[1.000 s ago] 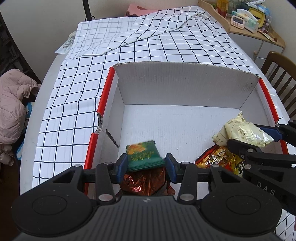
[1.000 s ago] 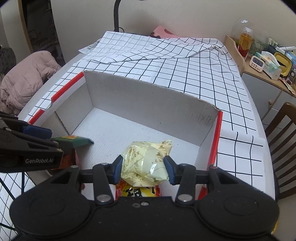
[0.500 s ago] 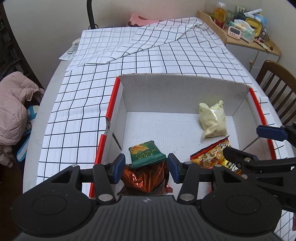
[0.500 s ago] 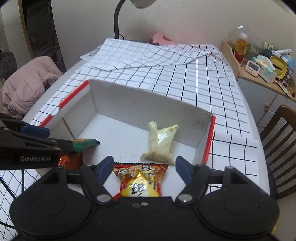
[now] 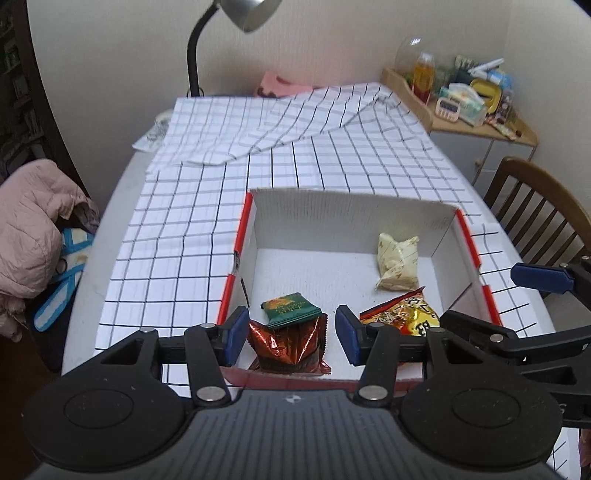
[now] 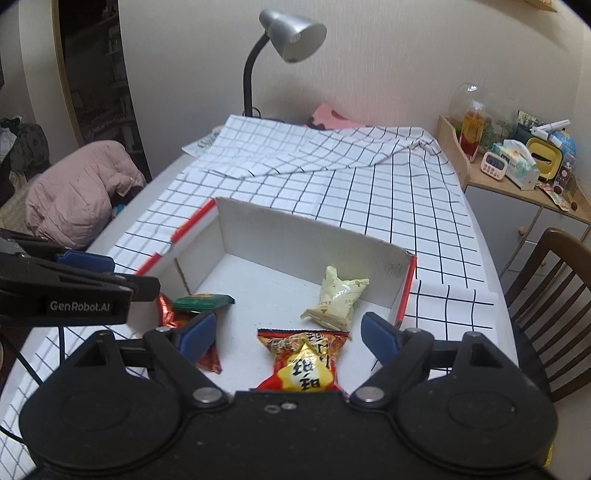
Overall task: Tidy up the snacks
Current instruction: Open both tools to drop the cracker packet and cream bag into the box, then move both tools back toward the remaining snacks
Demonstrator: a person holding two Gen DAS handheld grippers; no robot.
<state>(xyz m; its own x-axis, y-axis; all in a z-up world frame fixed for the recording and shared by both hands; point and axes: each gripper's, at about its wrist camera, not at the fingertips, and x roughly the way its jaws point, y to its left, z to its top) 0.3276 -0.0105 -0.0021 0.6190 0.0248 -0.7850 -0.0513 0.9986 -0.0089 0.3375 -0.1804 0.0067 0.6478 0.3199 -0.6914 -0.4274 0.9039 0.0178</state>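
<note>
Checked tablecloth (image 6: 388, 206) holds the box (image 6: 306, 236); snacks (image 6: 338, 299) lie ahead of both spread, empty tongs (image 6: 288, 332).

I held my left gripper (image 5: 290, 330) and right gripper (image 6: 288, 332) side by side, both level and pointing forward, each with its jaws spread wide apart.

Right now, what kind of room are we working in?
Probably a lived-in home dining or living room: a table under a checked tablecloth, a wooden chair, a desk lamp, and a cluttered side cabinet.
</note>
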